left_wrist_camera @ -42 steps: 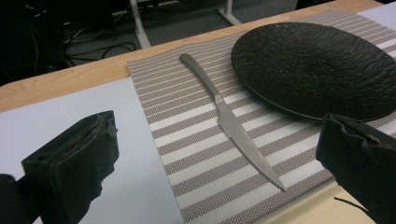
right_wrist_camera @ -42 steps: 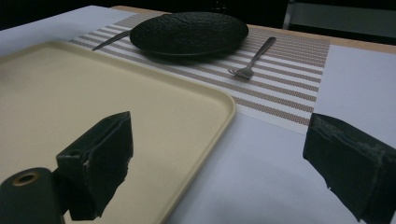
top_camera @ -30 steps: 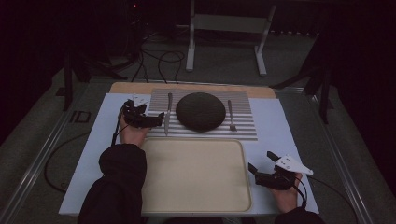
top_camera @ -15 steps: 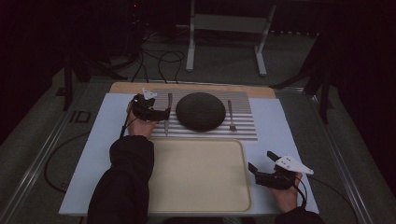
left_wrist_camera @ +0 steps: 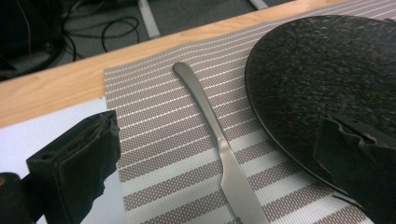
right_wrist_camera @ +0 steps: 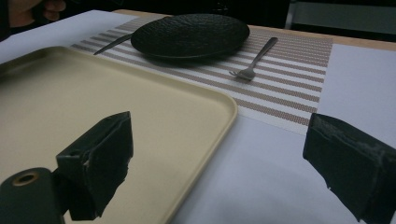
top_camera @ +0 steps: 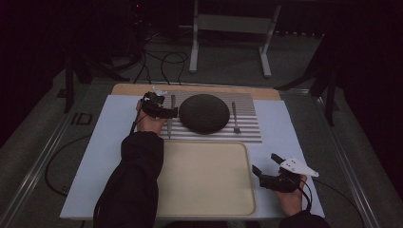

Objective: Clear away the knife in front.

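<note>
The left gripper (top_camera: 164, 110) hovers over the knife (left_wrist_camera: 219, 149), fingers wide, the knife lying on the striped mat just beside the dark plate (left_wrist_camera: 327, 79). One finger could catch the plate's rim. The right gripper (top_camera: 268, 166) waits beside the tray (top_camera: 204, 180), fingers wide too.

Fork (top_camera: 235, 115) right of dark plate (top_camera: 204, 113).

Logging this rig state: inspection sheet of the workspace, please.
Surface: white table top, striped placemat at far side.
Job's things: knife left of black plate, on the mat.
Clutter: fork right of plate; empty beige tray near side.
Grippers: left gripper open, jaws straddling the knife; right gripper open beside the tray.
Cables: cables on floor beyond the table.
Surroundings: dark; metal stand behind.
</note>
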A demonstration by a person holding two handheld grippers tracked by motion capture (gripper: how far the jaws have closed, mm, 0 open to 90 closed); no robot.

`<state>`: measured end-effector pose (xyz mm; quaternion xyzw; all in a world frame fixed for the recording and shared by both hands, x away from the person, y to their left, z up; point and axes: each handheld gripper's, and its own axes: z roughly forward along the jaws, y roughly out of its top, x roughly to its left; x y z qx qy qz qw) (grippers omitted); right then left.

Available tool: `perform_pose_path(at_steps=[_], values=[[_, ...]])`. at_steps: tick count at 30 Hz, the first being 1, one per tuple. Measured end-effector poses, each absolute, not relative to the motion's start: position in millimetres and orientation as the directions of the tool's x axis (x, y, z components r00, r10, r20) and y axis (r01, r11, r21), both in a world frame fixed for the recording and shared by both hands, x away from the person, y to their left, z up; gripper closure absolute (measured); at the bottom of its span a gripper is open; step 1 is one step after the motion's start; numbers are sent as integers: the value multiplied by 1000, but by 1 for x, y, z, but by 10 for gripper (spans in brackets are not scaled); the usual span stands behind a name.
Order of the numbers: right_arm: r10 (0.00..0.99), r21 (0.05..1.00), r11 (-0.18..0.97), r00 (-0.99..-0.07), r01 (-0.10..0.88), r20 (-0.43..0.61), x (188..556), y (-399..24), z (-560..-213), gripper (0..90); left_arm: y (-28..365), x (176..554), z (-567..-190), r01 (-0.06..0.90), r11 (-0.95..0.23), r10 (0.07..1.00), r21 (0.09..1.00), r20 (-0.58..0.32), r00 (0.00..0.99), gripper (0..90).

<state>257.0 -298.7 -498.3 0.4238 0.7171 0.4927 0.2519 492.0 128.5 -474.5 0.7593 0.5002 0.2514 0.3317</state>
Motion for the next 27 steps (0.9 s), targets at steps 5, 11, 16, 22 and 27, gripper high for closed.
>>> perform_pose_path(at_steps=[5,11,16,22,27], values=[[857,920,143,-511,364,69,257,-300,-498,85,123,503,-476,609,-278,933,743,57,356,28],[858,920,131,-507,371,82,257,-301,-499,85,115,522,-480,676,-264,950,689,63,306,103],[860,921,131,-505,368,80,258,-302,-499,85,111,529,-486,719,-243,961,651,60,270,224],[859,921,124,-504,369,87,258,-303,-499,86,110,536,-504,756,-198,960,623,-35,279,519],[860,920,123,-503,372,89,258,-303,-499,86,104,540,-511,777,-193,963,600,-37,268,620]])
